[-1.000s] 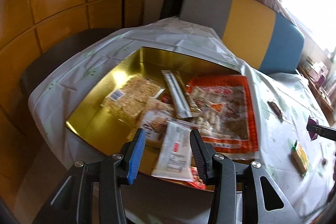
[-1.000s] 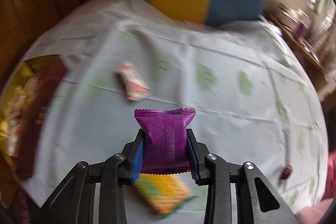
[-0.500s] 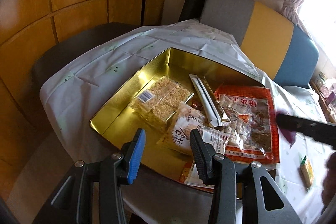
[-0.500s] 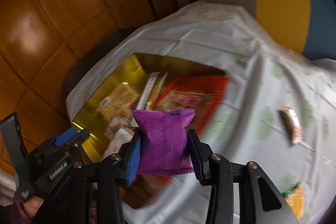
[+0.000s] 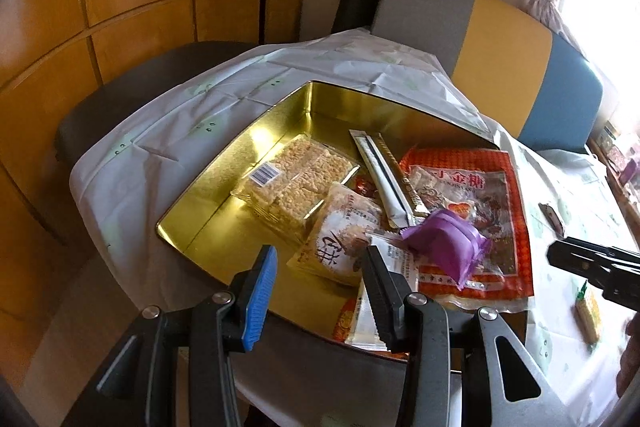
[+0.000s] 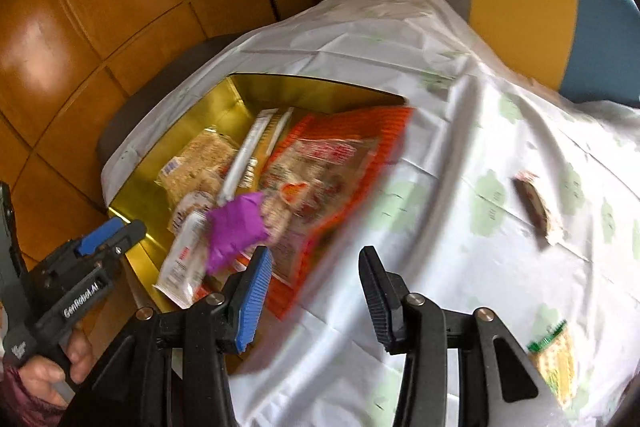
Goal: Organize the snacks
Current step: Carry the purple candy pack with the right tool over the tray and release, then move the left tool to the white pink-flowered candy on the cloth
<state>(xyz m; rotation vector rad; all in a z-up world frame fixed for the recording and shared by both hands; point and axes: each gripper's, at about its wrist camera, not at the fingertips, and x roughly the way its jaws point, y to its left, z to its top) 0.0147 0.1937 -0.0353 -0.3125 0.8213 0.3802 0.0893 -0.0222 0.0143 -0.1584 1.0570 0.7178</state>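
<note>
Both jaws open, empty; purple packet (image 5: 446,247) tilted atop snacks in gold tin (image 5: 240,163)

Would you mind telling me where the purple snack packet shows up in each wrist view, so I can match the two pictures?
Left wrist view: the purple snack packet sits right of centre, lying on the big orange bag in the gold tin.
Right wrist view: the packet is left of centre and blurred, just above the right gripper's blue pad.
Shared landmark: the gold tin's far corner, with the orange bag beside the packet.
</note>
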